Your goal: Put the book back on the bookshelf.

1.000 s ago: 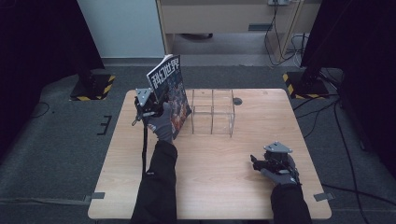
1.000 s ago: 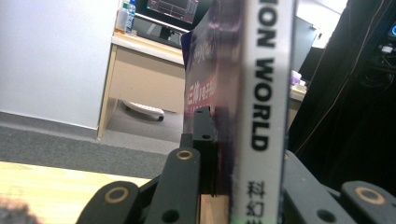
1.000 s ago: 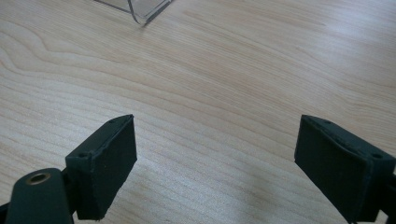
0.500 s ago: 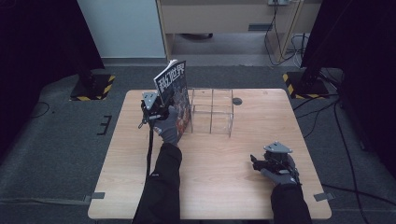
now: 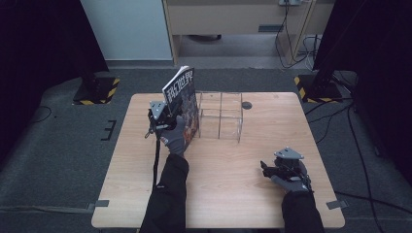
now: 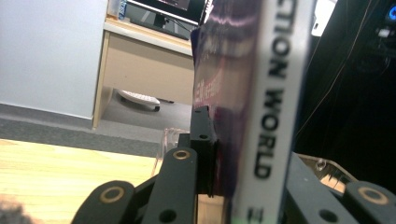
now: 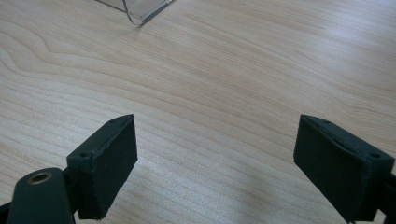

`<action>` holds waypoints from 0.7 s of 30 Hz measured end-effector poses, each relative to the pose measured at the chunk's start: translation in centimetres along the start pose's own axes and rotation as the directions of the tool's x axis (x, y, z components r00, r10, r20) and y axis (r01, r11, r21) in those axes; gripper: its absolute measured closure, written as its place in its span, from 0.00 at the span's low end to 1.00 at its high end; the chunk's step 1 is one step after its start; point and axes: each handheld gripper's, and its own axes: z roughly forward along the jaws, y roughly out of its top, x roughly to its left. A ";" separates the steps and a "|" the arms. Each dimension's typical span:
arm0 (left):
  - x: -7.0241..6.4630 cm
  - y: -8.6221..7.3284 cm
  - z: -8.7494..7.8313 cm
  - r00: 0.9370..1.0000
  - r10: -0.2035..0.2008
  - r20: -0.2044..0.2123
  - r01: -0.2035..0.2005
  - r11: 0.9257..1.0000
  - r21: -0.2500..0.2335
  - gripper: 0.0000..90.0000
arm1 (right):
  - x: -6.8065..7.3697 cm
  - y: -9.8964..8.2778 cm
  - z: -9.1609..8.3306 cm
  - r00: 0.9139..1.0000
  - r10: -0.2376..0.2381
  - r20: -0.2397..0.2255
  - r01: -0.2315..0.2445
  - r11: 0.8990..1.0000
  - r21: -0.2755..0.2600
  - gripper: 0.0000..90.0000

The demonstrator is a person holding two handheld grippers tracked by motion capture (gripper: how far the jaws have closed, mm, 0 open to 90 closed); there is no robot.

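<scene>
Fingers (image 6: pixel 205 154) clamp one book (image 6: pixel 252 93) (upright), one rack (image 5: pixel 221 115)

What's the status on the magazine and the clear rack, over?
Left gripper fingers shut on the magazine, upright at the clear rack. Right gripper open, idle over the table. Nothing in the way.

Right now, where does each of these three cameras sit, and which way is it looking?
High view: above the person's side, facing forward and down on the wooden table; both forearms enter from below.
Left gripper view: rides the left gripper, looking along jaws clamped on an upright magazine.
Right gripper view: rides the right gripper, looking down at bare tabletop between open jaws.
Shared: the clear acrylic rack appears in all three.
</scene>
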 end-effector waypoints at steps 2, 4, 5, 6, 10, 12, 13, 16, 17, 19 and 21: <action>0.1 0.0 -0.3 1.000 0.014 0.003 -0.014 1.000 0.010 0.89 | 0.0 0.0 0.0 1.000 0.000 0.003 0.000 1.000 0.002 0.15; 0.1 -0.1 -0.6 1.000 0.028 0.007 -0.028 0.999 0.019 0.89 | 0.0 0.0 0.0 1.000 -0.001 0.004 0.001 1.000 0.002 0.15; 0.1 -0.1 -0.8 0.999 0.034 0.010 -0.034 0.999 0.024 0.89 | 0.0 0.0 0.0 1.000 -0.001 0.005 0.001 1.000 0.001 0.15; 0.2 -0.1 -0.9 0.999 0.037 0.011 -0.037 0.999 0.026 0.89 | 0.0 0.0 0.0 1.000 0.001 0.003 -0.001 1.000 0.001 0.15; 0.7 -0.3 -1.6 0.999 0.042 0.020 -0.043 0.998 0.036 0.89 | 0.0 0.0 -0.1 1.000 -0.001 0.005 0.001 1.000 0.005 0.15; 0.9 -0.4 -1.9 0.999 0.046 0.020 -0.047 0.998 0.041 0.89 | 0.0 0.0 0.0 1.000 -0.003 0.006 0.003 1.000 0.003 0.15; 1.0 -0.4 -2.1 0.999 0.046 0.020 -0.046 0.998 0.043 0.89 | 0.1 0.0 0.0 1.000 -0.003 0.005 0.003 1.000 0.004 0.15; 1.3 -0.5 -2.5 0.999 0.047 0.017 -0.048 0.998 0.048 0.89 | 0.0 0.0 0.0 1.000 -0.002 0.009 0.002 1.000 0.004 0.15; 1.4 -0.6 -2.6 0.999 0.048 0.015 -0.049 0.998 0.049 0.89 | 0.0 0.0 0.0 1.000 -0.002 0.007 0.002 1.000 0.004 0.15; 1.6 -0.7 -2.8 0.999 0.049 0.016 -0.050 0.997 0.050 0.89 | 0.0 0.0 0.0 1.000 0.000 0.008 0.000 1.000 0.002 0.15; 1.8 -0.8 -3.0 0.999 0.046 0.013 -0.047 0.997 0.053 0.89 | 0.0 0.0 0.0 1.000 0.000 0.007 0.000 1.000 0.002 0.15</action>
